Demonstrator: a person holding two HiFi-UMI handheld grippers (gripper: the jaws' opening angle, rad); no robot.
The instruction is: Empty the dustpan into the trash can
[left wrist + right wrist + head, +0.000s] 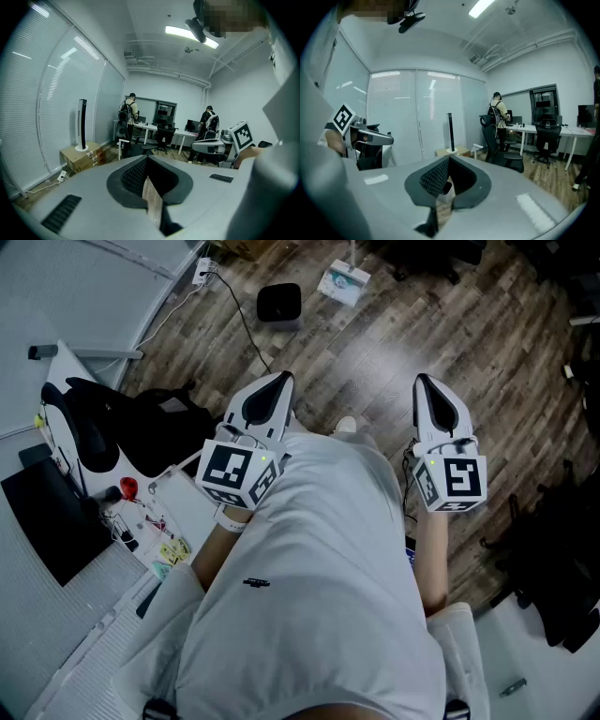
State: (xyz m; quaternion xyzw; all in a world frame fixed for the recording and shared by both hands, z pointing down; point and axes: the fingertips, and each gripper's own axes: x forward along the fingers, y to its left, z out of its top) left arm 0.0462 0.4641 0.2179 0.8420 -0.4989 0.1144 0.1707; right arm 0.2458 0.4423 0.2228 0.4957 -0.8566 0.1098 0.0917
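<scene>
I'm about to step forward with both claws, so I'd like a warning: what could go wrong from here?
1. A thin black cable snakes across the wood-plank floor just ahead of the person; stepping forward could snag it.
2. The left claw and right claw are both shut and empty, so either must open before it can grip anything.

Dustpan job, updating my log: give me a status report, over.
Left gripper shut, empty. Right gripper shut, empty. Dustpan not in view.

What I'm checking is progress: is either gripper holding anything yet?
No: the left gripper and the right gripper are both shut on nothing above the wood floor.
</scene>
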